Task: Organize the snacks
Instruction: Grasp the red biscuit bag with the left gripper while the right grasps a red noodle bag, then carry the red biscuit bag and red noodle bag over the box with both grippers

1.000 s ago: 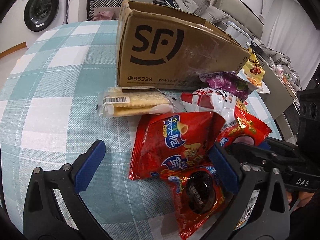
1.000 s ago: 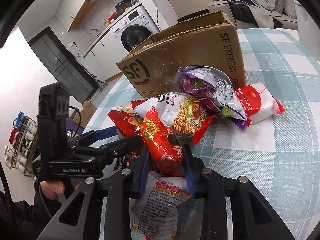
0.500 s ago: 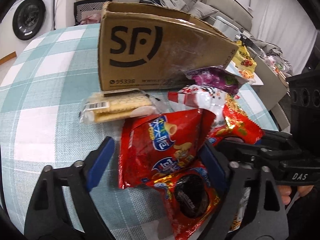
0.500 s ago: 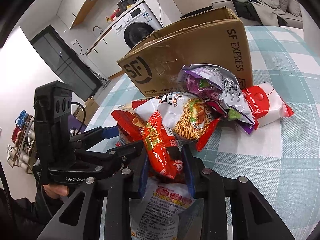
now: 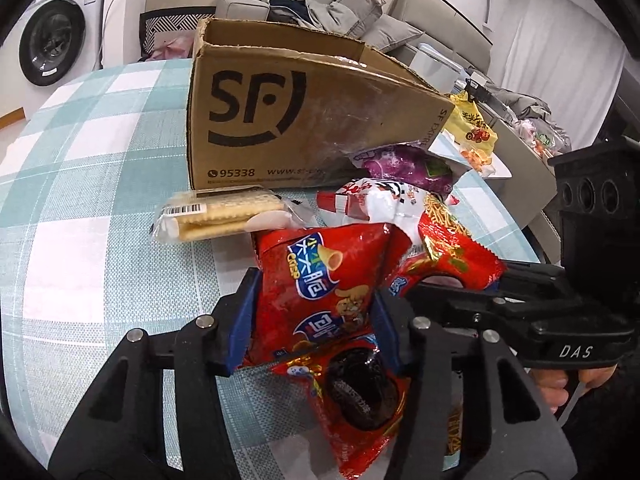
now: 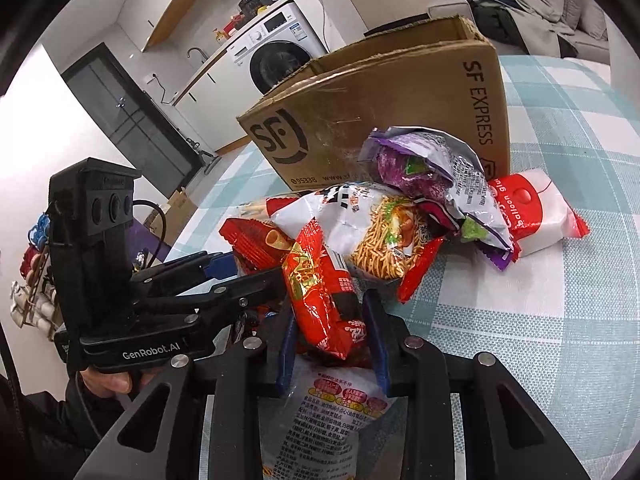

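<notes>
The left gripper [image 5: 314, 320] has just been closing, and its blue pads [image 5: 242, 320] are now pressing on both sides of a red foil crisp bag with blue lettering [image 5: 324, 276], crumpling it between them. Just under those fingers a red cookie packet showing a dark round biscuit [image 5: 356, 392] is lying on the teal and white checked tablecloth [image 5: 80, 240]. Ahead of the fingertips a clear-wrapped cracker pack [image 5: 220, 218] is resting beside the open brown cardboard box printed SF [image 5: 280, 120].

The right gripper [image 6: 332, 340] is clamping a red crinkled snack packet [image 6: 324, 296] between its pads. Beyond its tips a white noodle-picture bag [image 6: 372, 232], a purple and silver pouch [image 6: 432, 176] and a red and white packet [image 6: 536, 212] are piled against the box.
</notes>
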Available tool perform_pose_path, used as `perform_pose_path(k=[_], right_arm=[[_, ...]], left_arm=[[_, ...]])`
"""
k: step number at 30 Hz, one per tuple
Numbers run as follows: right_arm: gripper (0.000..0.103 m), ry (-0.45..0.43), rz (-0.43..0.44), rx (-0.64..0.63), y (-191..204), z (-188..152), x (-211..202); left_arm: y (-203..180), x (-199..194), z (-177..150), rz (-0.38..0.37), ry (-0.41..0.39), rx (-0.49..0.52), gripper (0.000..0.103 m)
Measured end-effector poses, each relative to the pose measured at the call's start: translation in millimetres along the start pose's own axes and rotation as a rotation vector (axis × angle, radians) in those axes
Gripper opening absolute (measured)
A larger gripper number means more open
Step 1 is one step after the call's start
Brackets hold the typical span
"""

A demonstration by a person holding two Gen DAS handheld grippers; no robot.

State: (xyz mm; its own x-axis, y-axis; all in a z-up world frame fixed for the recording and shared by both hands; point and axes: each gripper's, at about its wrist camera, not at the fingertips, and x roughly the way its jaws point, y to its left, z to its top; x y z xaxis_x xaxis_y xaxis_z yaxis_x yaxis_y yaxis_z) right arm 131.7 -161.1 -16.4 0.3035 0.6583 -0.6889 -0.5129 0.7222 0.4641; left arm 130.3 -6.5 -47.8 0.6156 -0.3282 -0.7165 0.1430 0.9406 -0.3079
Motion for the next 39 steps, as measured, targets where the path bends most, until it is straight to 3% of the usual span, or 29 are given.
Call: perform_pose_path(k=[11, 15, 24, 39], right_arm=[[0.031, -0.064, -0.002, -0.044, 14.1, 1.5, -12.4], [0.024, -0.096, -0.013, -0.066, 16.4, 4.5, -19.7], [0.024, -0.157, -0.005, -0.055, 17.0, 3.8, -38.5], [0.024, -0.270, -0.001, -0.052, 19.3, 17.2, -79.9]], left_arm=[[-1.7, -27.6, -10.7, 0.014, -0.043, 0.006, 0.049], [-4.1, -37.1, -10.7, 0.009, -0.055, 0.005, 0.049], [-0.1, -63.7, -14.0, 0.014, -0.087, -0.002, 0.049], [-11.5, -117.8, 6.2, 0.030, -0.174, 0.012, 0.049]])
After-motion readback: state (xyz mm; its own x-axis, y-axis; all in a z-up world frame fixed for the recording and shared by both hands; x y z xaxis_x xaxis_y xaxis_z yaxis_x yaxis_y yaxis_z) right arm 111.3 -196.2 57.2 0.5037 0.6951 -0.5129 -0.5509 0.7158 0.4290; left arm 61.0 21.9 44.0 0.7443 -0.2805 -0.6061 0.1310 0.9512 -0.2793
